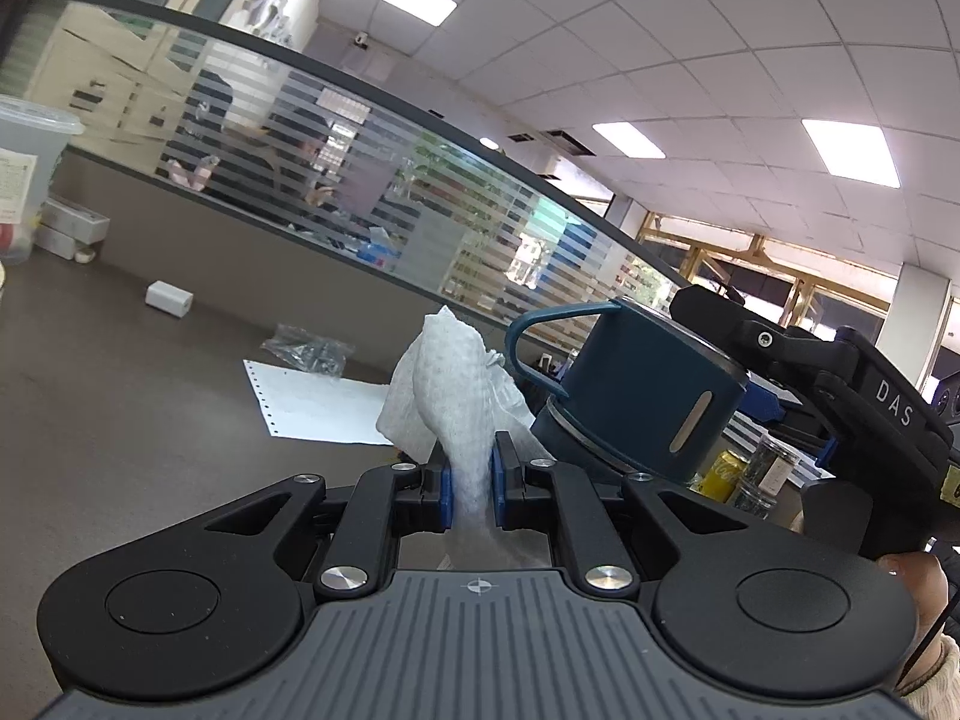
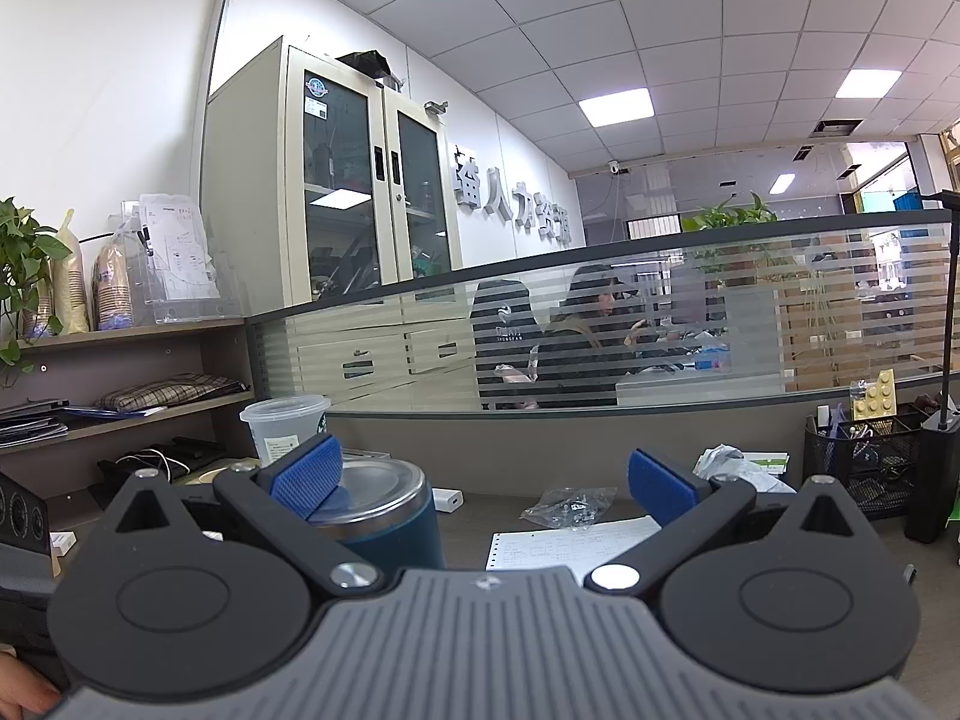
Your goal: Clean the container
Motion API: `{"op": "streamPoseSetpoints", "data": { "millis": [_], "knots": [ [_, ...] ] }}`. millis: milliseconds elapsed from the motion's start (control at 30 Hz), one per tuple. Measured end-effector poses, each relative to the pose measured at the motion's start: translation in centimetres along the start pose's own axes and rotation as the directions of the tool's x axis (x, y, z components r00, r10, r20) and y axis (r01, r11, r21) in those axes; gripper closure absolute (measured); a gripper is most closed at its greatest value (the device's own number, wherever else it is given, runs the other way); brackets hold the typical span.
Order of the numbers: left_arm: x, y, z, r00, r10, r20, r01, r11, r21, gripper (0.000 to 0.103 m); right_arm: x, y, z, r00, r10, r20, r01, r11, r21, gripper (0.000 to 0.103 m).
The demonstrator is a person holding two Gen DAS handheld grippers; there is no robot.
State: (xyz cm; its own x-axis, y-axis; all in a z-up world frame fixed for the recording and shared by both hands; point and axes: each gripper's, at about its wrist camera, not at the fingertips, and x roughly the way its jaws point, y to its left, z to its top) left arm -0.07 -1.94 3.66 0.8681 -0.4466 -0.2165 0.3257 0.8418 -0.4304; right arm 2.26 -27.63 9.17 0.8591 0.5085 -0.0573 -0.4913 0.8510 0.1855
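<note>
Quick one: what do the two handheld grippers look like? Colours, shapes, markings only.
Both match: the left gripper and the right gripper have black linkage fingers with silver pivot bolts, blue ribbed pads, round black side discs and a grey ribbed centre plate bearing a small crosshair mark. White "DAS" lettering shows on the right unit's black body. A cream knit cuff shows.

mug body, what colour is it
Dark teal-blue mug with a steel rim, clearest in the left wrist view.

Both wrist views low over the desk, facing the glass partition (image 1: 372, 180) (shared backdrop).
</note>
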Motion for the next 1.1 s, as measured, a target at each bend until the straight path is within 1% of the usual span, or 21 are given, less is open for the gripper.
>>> {"op": "streamPoseSetpoints", "data": {
  "millis": [433,733,967,1033,1100],
  "knots": [
    [0.7,0.3,-0.7,0.999,0.021,-0.029,-0.021,1.000,0.000,0.088,0.1,-0.2,0.1,1.000,0.000,0.000,0.000,1.000,-0.002,0.000],
    [0.6,0.2,-0.7,0.999,0.029,-0.034,-0.029,1.000,0.002,0.088,0.1,-0.3,0.0,1.000,0.004,0.003,-0.004,1.000,-0.002,0.000],
    [-0.5,-0.2,0.2,1.000,0.003,-0.001,-0.003,1.000,-0.002,0.088,-0.1,-0.3,-0.1,1.000,0.004,0.004,-0.004,1.000,-0.002,0.000],
    [-0.8,-0.3,0.5,1.000,-0.009,0.012,0.009,1.000,-0.007,0.087,-0.1,-0.3,-0.1,1.000,0.004,0.004,-0.004,1.000,-0.002,0.000],
    [-0.9,-0.3,0.6,1.000,-0.011,0.016,0.012,1.000,-0.009,0.084,-0.1,-0.2,0.0,1.000,0.003,0.003,-0.003,1.000,-0.004,0.000]
  ]
}}
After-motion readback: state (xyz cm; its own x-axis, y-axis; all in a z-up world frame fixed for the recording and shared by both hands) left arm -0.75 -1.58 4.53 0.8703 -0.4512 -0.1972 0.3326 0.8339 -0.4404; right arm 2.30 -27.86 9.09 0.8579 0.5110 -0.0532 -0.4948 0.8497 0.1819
